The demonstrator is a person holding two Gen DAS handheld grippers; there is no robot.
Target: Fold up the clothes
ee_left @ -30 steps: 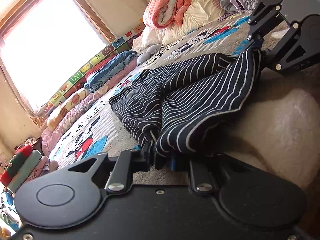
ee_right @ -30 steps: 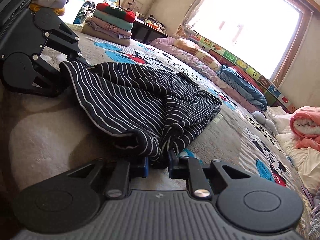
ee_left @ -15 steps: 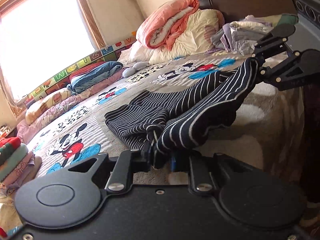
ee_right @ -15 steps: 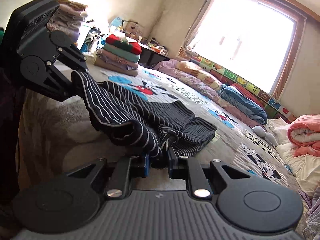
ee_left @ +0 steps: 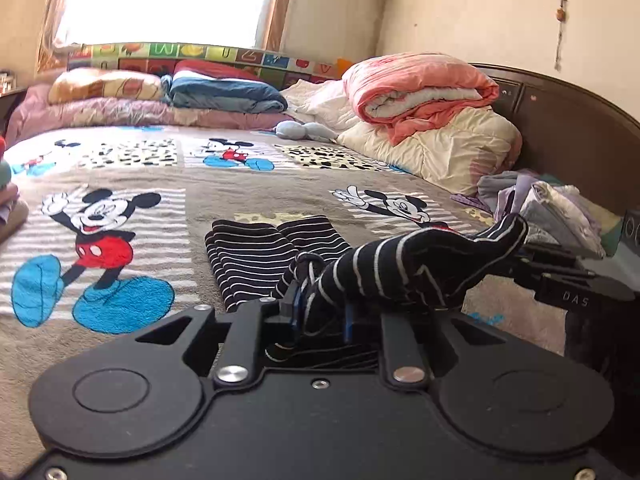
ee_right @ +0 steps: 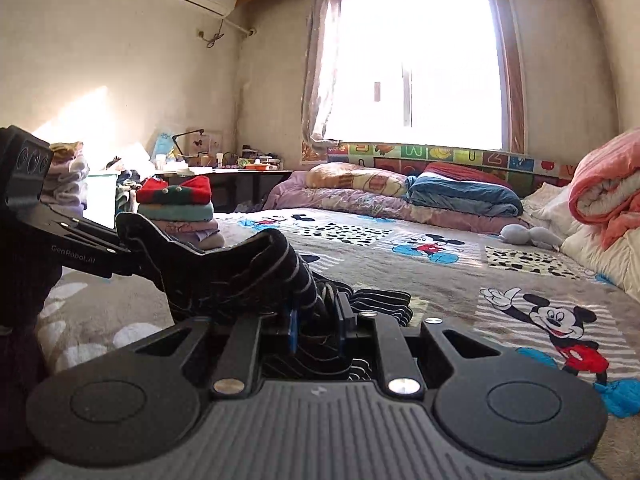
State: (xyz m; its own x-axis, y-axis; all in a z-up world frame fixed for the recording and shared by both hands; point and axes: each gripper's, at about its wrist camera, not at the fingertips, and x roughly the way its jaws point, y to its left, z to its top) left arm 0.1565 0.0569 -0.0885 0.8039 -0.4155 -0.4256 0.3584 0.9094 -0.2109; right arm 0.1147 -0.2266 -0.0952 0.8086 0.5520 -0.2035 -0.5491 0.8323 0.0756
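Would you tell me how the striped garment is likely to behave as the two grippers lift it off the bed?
The striped garment looks floppy: it sags between the left gripper and the right gripper, its far end trailing on the bedspread. It is probably light. The layers pinched in each grip may slide apart.

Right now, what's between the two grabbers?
The striped garment stretches from the left gripper to the right gripper, shown in both wrist views.

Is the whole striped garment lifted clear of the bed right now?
No: the far end of the striped garment lies on the blanket while both grippers hold the near edge up.
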